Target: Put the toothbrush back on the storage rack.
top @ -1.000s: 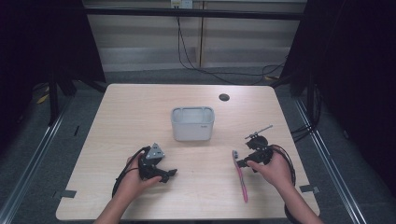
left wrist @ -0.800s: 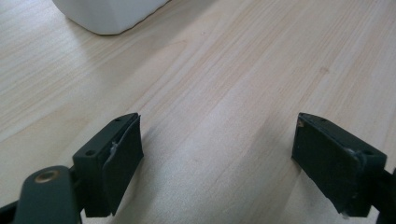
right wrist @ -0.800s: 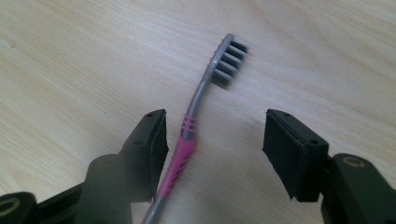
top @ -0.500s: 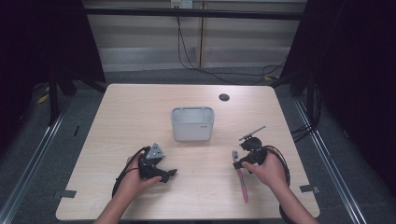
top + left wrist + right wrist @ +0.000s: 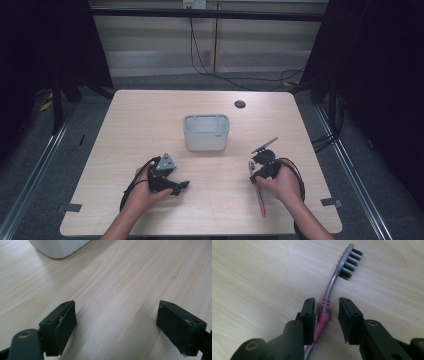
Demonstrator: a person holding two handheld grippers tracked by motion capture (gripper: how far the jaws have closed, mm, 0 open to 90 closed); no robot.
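Two grippers low over a light wooden table (image 5: 150, 120), one per hand; left gripper (image 5: 172, 186) held near the front-left, jaws spread wide with bare wood between them in the left gripper view (image 5: 116, 322); right gripper (image 5: 253, 169) held near the front-right, jaws partly spread and straddling a pink-and-grey toothbrush (image 5: 260, 197). Seen from the high view alone: grey rectangular bin (image 5: 206, 132) standing upright at mid-table, a dark round grommet (image 5: 240, 104) near the far edge, toothbrush handle trailing back toward the front edge beside the right hand (image 5: 285, 182). Seen from the right gripper view alone: toothbrush (image 5: 329, 300) lying flat, bristle head beyond the jaw tips and turned to the right, pink grip against or just beside the left-hand jaw, a clear gap to the other jaw; contact with the left-hand jaw not certain; right gripper (image 5: 326, 308) not closed on the handle. Seen from the left gripper view alone: a rounded white corner of the bin (image 5: 57, 248) at the top edge, well apart from the jaws. Open wood between both grippers and the bin; wide free surface along the far edge and left side; right hand close to the front-right corner.
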